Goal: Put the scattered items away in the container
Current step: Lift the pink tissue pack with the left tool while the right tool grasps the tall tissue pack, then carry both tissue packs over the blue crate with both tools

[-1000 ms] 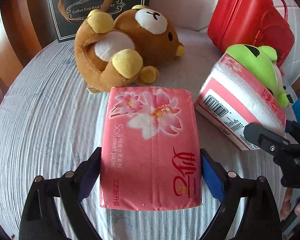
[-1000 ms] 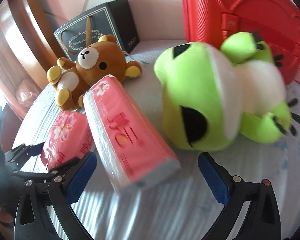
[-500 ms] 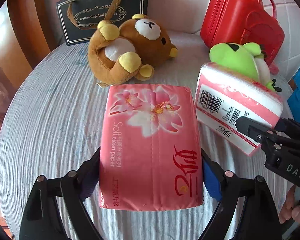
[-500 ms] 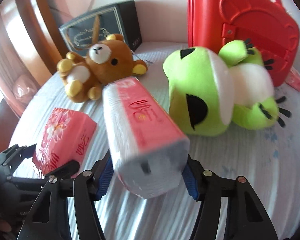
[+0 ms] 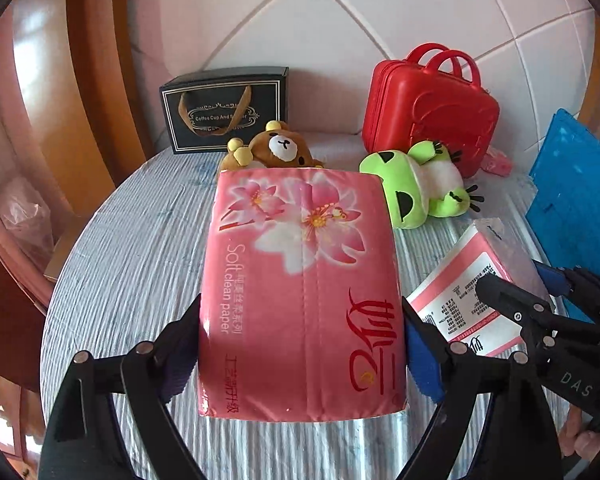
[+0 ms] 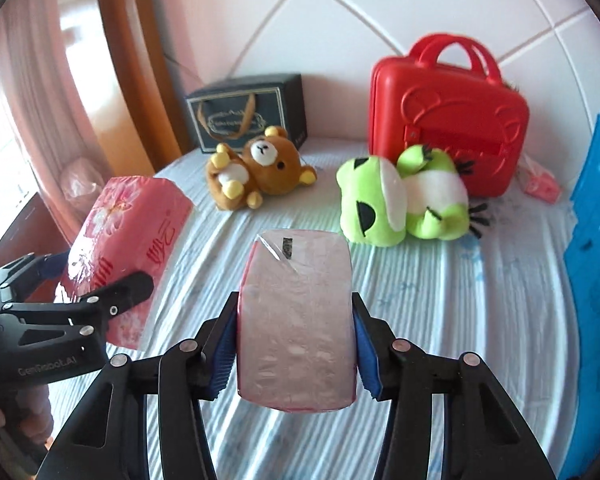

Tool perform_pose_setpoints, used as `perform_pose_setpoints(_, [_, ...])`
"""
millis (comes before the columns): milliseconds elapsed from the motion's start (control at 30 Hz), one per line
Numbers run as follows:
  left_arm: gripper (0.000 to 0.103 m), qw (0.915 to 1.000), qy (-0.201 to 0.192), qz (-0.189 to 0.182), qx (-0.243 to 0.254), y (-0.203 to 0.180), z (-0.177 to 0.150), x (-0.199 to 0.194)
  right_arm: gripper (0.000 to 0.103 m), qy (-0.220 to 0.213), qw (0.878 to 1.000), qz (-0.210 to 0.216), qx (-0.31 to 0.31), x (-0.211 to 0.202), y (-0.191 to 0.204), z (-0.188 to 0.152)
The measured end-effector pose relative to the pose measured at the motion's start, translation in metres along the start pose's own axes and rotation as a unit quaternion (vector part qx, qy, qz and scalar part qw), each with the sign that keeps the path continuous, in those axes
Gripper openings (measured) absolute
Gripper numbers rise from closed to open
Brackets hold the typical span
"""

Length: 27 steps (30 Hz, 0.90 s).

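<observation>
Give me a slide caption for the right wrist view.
Right gripper clamps a tissue pack above the bed.

A pale pink padded wall (image 5: 340, 20) crossed by thin diagonal seams fills the upper middle of both views. At the left of the frame curves a glossy orange-brown wooden frame (image 5: 96, 80), catching bright highlights. Sheer pink curtain fabric (image 6: 32, 92) hangs at the far left of the right wrist view, with strong daylight behind it. Below spreads a white-and-blue ribbed bed cover (image 6: 440, 300), rumpled into soft ridges.
</observation>
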State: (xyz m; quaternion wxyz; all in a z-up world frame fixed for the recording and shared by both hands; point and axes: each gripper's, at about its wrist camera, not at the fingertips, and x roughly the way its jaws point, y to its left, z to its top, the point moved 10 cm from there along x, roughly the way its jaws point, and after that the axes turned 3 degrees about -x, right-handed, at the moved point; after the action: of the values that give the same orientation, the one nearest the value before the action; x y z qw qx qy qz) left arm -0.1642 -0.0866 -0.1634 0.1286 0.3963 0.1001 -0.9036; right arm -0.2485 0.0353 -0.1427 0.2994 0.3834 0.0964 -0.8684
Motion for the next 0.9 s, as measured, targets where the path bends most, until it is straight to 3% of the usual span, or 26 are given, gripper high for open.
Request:
perform_pose_setpoints(367, [0.088,0.9993,-0.03,0.017,-0.011,-0.034,-0.033,-0.066,0.05,-0.039,0.998,0.012,-0.043,-0.078,-0.002,-0.015])
perform_pose_setpoints(600, [0.088,0.9985,-0.053,-0.01,0.01,-0.053,-0.045,-0.104,0.05,-0.076,0.996,-0.025,-0.037,-0.137,-0.011,-0.025])
perform_pose_setpoints(900, [0.088,0.996,-0.057,-0.063,0.03,-0.082,-0.069,-0.136,0.05,-0.071,0.994,-0.08,-0.025,-0.187,-0.014,-0.054])
